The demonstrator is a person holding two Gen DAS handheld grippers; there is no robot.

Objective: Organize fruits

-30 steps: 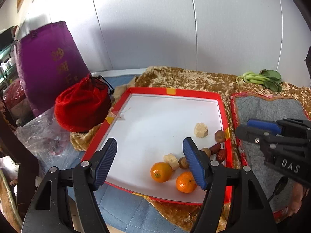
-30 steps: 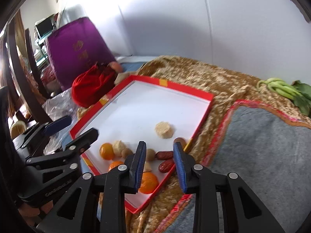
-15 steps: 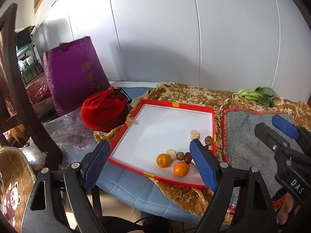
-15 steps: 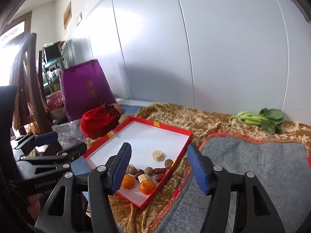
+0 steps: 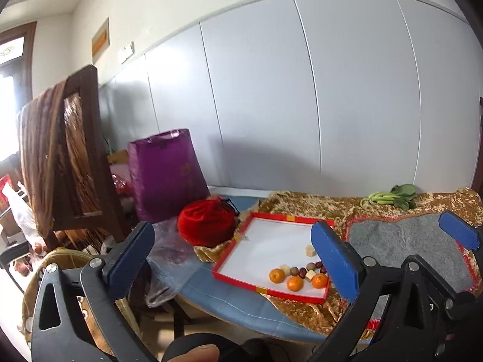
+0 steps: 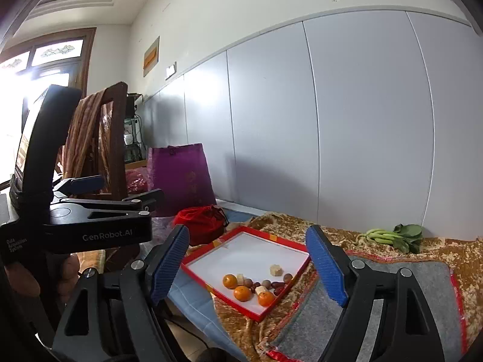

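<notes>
A red-rimmed white tray [image 5: 262,246] [image 6: 241,249] lies on the table. Three oranges [image 5: 294,283] [image 6: 242,293], several brown longans, red dates [image 6: 277,285] and pale chunks [image 5: 310,251] lie grouped at its near right corner. My left gripper [image 5: 234,261] is open and empty, held well back from and above the table. My right gripper [image 6: 249,268] is open and empty, also pulled back; it shows at the right of the left wrist view [image 5: 459,235], and the left gripper shows at the left of the right wrist view [image 6: 120,199].
A grey felt mat [image 5: 404,247] lies right of the tray on a gold cloth [image 6: 302,226]. Green vegetables [image 5: 391,197] lie at the back right. A red pouch [image 5: 206,223], a purple bag [image 5: 167,175] and a wooden chair [image 5: 69,163] stand left.
Both grippers have drawn far back and up from the tray, so it looks much smaller. The right gripper has opened wide. A third orange now shows in the tray.
</notes>
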